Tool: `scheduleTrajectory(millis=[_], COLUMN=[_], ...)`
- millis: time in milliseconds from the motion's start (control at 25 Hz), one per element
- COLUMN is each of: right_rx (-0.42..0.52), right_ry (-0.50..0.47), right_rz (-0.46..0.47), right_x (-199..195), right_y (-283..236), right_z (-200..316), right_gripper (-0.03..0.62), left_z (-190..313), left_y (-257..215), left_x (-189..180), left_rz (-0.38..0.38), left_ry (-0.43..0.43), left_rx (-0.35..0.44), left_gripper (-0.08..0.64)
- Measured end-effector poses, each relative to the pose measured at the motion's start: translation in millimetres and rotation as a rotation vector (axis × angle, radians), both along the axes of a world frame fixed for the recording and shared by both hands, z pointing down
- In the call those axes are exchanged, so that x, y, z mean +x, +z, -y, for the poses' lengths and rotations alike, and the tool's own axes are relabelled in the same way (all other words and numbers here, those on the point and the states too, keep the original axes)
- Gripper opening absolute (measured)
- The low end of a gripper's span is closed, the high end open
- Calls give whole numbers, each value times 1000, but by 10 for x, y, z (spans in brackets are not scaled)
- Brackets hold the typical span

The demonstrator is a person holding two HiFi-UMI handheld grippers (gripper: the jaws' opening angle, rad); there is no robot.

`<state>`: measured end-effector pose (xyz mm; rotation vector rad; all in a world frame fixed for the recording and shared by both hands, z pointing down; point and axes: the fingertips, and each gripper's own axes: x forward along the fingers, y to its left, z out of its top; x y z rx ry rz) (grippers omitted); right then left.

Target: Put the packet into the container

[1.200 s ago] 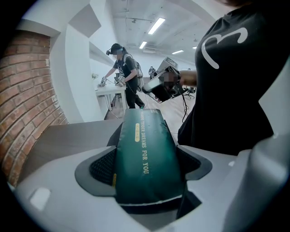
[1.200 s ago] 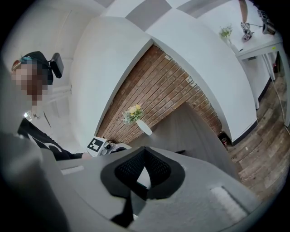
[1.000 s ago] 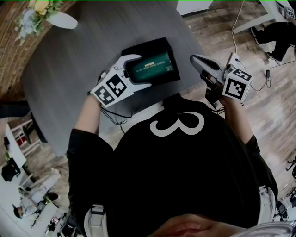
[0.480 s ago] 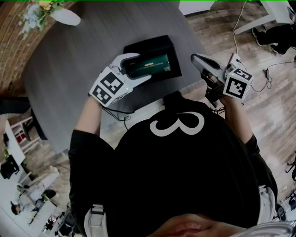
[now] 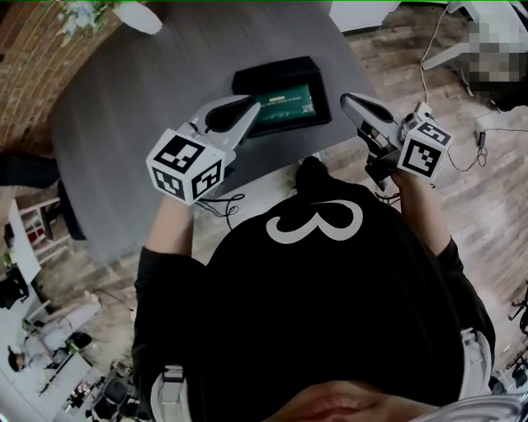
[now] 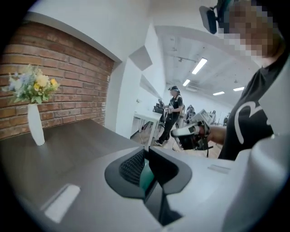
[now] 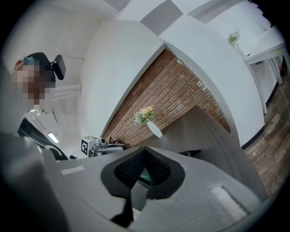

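Observation:
A black container (image 5: 279, 76) sits on the dark round table (image 5: 124, 124) near its front edge. A green packet (image 5: 287, 103) lies flat inside it. My left gripper (image 5: 246, 105) hangs above the container's left end, apart from the packet. Its jaws have just been closing and now meet with nothing between them, as the left gripper view (image 6: 146, 154) also shows. My right gripper (image 5: 347, 100) is held off the table's right edge, over the wooden floor. Its jaws (image 7: 144, 150) are together and empty.
A white vase of flowers (image 5: 136, 16) stands at the far side of the table, also visible as the vase (image 6: 35, 129) against a brick wall. Cables trail on the wooden floor (image 5: 487, 181) at right. A person (image 6: 174, 113) stands by distant desks.
The left gripper let go of the packet in the container, rose and rolled, and its wide-open jaws came together. The packet stays in the container. The right gripper barely shifted.

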<state>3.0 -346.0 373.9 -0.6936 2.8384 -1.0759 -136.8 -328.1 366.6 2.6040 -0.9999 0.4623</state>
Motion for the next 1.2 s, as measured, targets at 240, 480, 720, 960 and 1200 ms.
scheduleTrajectory(millis=[240, 480, 720, 960, 1200], right_rx=[66, 149, 135, 148, 172], right_ry=[-63, -136, -197, -181, -183], right_rz=[-15, -67, -66, -58, -81], right_x=[-257, -557, -734, -743, -759], right_y=[-214, -299, -237, -256, -290], right_z=[-281, -660, -1016, -1135, -1233], right_gripper=[2, 2, 2, 1, 0], left_z=[-231, -569, -910, -1079, -1192], left_y=[-236, -245, -173, -182, -302], left_x=[-154, -198, -109, -89, -31], left_rz=[-79, -172, -236, -262, -247], left_ry=[-158, -258, -269, -260, -226], left_rx=[-52, -62, -71, -62, -13], left_gripper=[11, 12, 12, 12, 12])
